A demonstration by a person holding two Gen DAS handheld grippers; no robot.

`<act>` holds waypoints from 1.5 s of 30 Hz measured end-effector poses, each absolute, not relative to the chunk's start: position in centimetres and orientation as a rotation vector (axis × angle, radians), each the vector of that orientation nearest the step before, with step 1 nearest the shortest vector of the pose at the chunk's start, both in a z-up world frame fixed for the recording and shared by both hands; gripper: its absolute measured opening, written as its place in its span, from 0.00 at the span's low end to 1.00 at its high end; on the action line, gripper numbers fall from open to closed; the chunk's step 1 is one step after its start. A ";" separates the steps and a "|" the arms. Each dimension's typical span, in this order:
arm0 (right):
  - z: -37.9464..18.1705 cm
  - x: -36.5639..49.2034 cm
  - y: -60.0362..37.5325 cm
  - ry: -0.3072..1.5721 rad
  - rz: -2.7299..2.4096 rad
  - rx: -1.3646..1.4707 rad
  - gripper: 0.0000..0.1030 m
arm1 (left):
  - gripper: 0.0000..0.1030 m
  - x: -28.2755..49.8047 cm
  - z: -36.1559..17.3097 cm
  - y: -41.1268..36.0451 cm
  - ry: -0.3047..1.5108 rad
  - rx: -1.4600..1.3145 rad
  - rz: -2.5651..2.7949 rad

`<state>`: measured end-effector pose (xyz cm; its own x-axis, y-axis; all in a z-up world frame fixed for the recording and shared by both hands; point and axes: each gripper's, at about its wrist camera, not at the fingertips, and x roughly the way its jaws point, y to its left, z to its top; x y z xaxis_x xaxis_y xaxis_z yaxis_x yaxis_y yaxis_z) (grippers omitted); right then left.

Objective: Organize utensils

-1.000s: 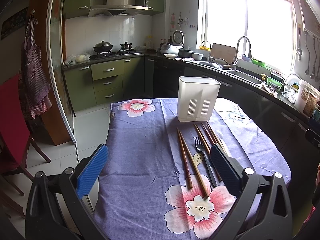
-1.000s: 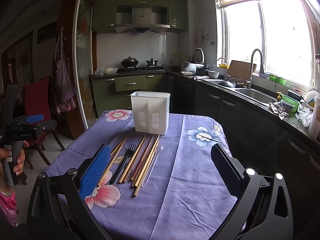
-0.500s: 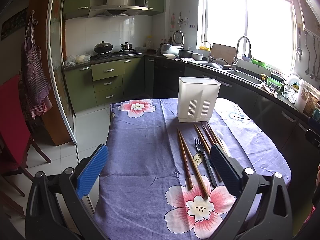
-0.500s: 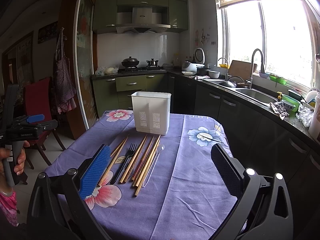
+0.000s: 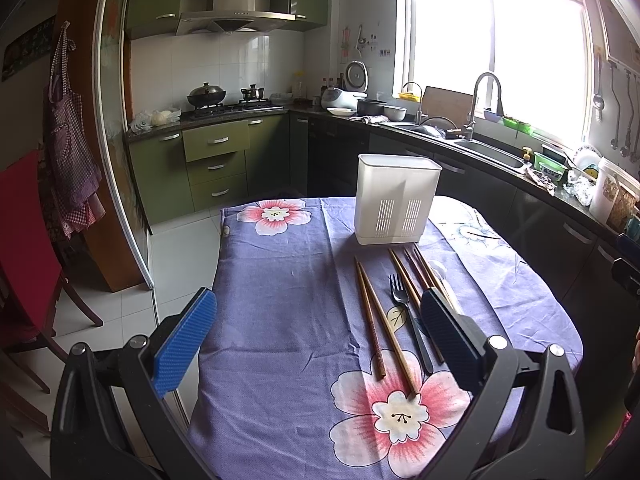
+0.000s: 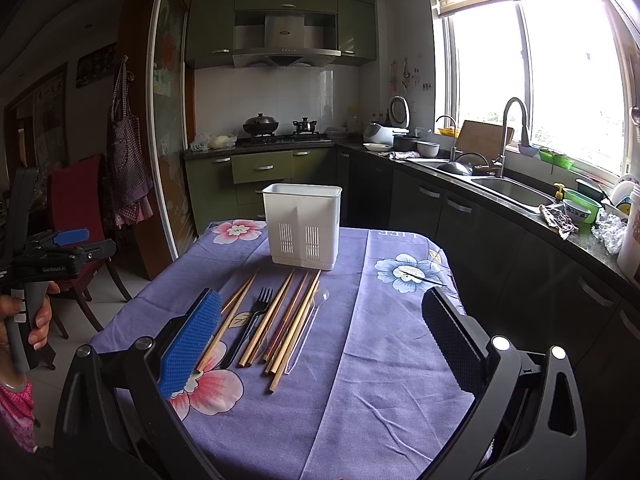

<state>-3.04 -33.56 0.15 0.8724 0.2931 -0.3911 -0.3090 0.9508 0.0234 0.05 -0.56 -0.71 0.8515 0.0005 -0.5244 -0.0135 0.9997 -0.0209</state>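
A white slotted utensil holder (image 5: pixel 396 199) (image 6: pixel 303 226) stands upright at the far end of the table. In front of it lie several wooden chopsticks (image 5: pixel 384 326) (image 6: pixel 276 320), a black fork (image 5: pixel 408 316) (image 6: pixel 250 322) and a clear plastic spoon (image 6: pixel 308 328), side by side on the purple flowered tablecloth (image 5: pixel 288 320) (image 6: pixel 380 360). My left gripper (image 5: pixel 316 336) is open and empty, held above the near table edge, left of the utensils. My right gripper (image 6: pixel 320 340) is open and empty, above the near ends of the utensils. The left gripper also shows at the left edge of the right wrist view (image 6: pixel 60 248).
A red chair (image 5: pixel 24 248) stands on the tiled floor left of the table. Green kitchen cabinets (image 5: pixel 216 160) and a stove are behind, and a counter with a sink (image 5: pixel 488 152) runs along the right under the window.
Nothing has visibly moved; both grippers stay open and nearly still.
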 end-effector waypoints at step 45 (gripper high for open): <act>-3.7 11.2 -32.6 0.874 0.415 -0.008 0.96 | 0.94 11.2 -5.4 -2.8 0.939 -0.047 -0.081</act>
<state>11.24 -32.56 -3.73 0.5674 0.3502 -0.7453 -0.3568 0.9202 0.1609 11.16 -2.80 -5.42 0.5878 -0.0902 -0.8039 0.0492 0.9959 -0.0758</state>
